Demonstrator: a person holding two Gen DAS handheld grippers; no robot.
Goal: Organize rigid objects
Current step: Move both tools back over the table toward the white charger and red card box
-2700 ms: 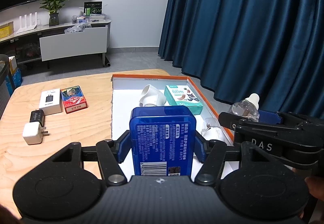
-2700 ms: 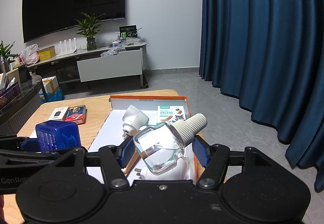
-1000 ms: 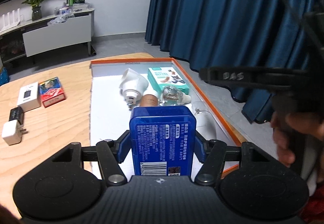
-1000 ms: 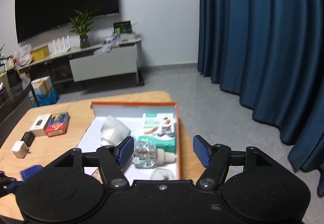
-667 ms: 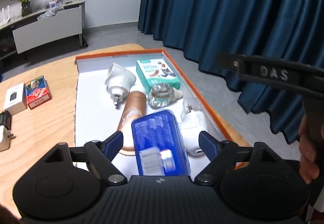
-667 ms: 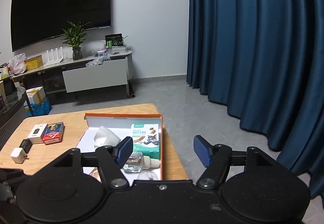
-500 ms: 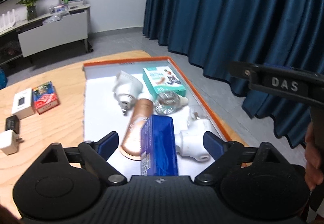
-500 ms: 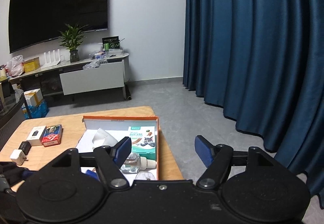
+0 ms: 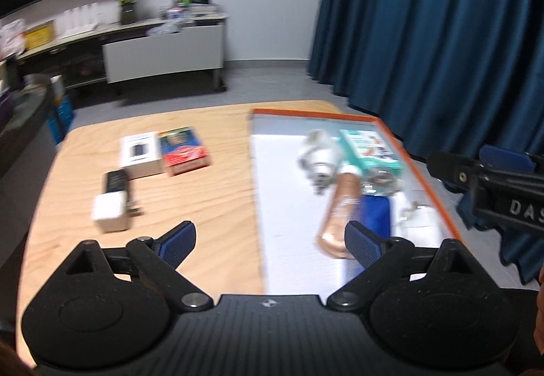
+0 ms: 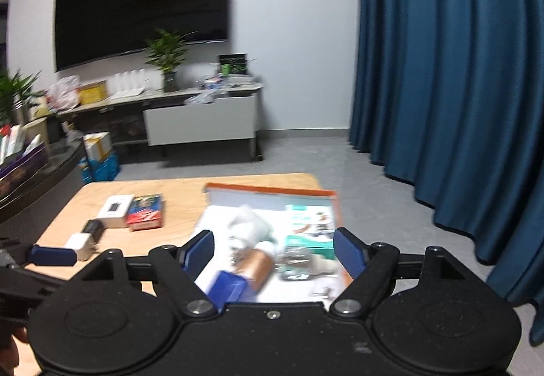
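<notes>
A white tray with an orange rim (image 9: 418, 172) (image 10: 272, 190) holds a blue box (image 9: 375, 212) (image 10: 227, 287) lying beside a copper tube (image 9: 340, 206). A clear bottle (image 9: 380, 178), a teal carton (image 9: 369, 148) and a white plug (image 9: 316, 154) lie behind them. My left gripper (image 9: 270, 241) hangs over the tray's left edge, its jaws opening with nothing between them. Above the tray's near end, my right gripper (image 10: 273, 255) is also opening and empty.
On the wooden table left of the tray lie a white box (image 9: 141, 154), a red card box (image 9: 183, 154), a black charger (image 9: 115, 182) and a white charger (image 9: 110, 212). Blue curtains hang close on the right. A low cabinet stands beyond the table.
My left gripper let go of the blue box, which now lies in the tray. My right gripper set the clear bottle down there. Both spread wide and drew back, the left swinging left.
</notes>
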